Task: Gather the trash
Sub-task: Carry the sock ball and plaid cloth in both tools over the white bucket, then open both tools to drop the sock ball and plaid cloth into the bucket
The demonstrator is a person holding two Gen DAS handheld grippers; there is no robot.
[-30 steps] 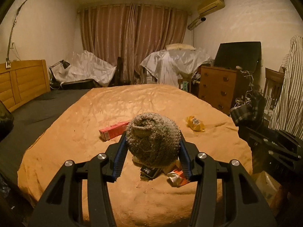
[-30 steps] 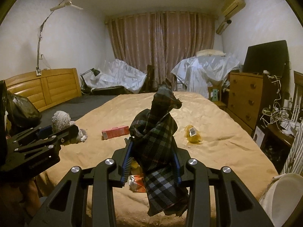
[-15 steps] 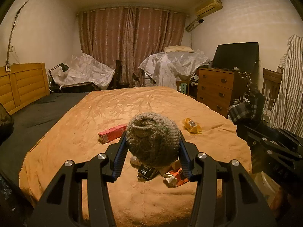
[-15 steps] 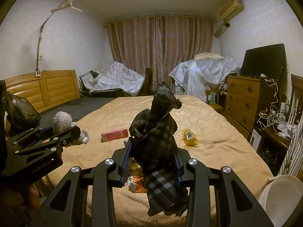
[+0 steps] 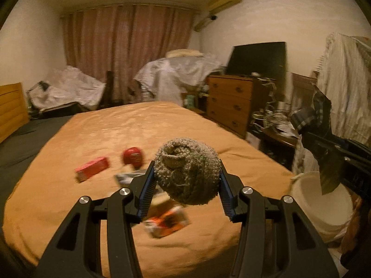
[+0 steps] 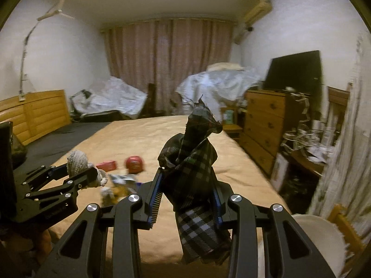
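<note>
My left gripper (image 5: 185,193) is shut on a grey knitted hat (image 5: 187,170) and holds it above the near end of the bed. My right gripper (image 6: 185,199) is shut on a dark plaid cloth (image 6: 192,173) that hangs down between the fingers. On the orange bedspread (image 5: 129,129) lie a pink box (image 5: 92,169), a red round pack (image 5: 132,155), a dark wrapper (image 5: 126,177) and an orange-and-white wrapper (image 5: 165,223). A white bucket (image 5: 322,203) stands at the right, beside the bed, with the plaid cloth (image 5: 324,153) above it.
A wooden dresser (image 5: 229,102) with a black screen (image 5: 257,58) stands right of the bed. A cluttered side table (image 5: 276,125) is beside it. Striped clothes (image 5: 343,81) hang at far right. A wooden headboard (image 6: 34,113) is at left.
Both views have swung right and shifted, with motion blur. The white bucket has come into the left view. A red round pack now shows on the bed. Both grippers still hold their items.
</note>
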